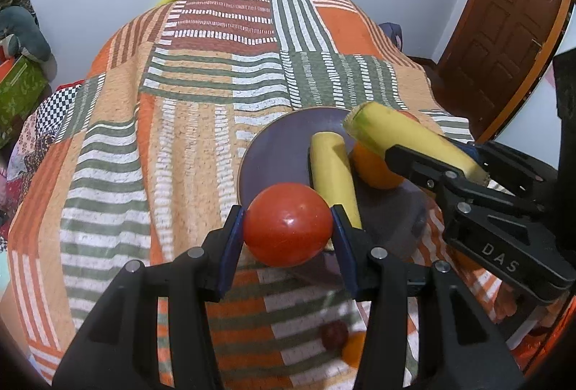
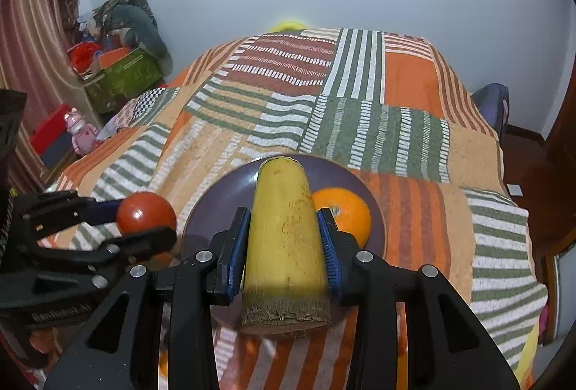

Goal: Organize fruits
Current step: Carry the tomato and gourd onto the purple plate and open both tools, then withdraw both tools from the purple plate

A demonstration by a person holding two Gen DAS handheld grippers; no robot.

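The left tongs [image 1: 288, 228] are clenched on a red tomato [image 1: 288, 223], blue pads pressing its sides, held over the near-left rim of a purple plate [image 1: 273, 141]. The right tongs [image 2: 286, 246] grasp a yellow banana piece [image 2: 284, 239] with a cut, fibrous end, held above the plate. On the plate lie a second banana piece [image 1: 333, 174] and, beside it, an orange [image 2: 345, 213]. The plate sits on a bed under a striped patchwork bedspread [image 1: 180, 95], towards the bed's near edge. Close to that edge, below the left tongs, lie a small dark red fruit [image 1: 334, 334] and part of another orange fruit [image 1: 354, 350].
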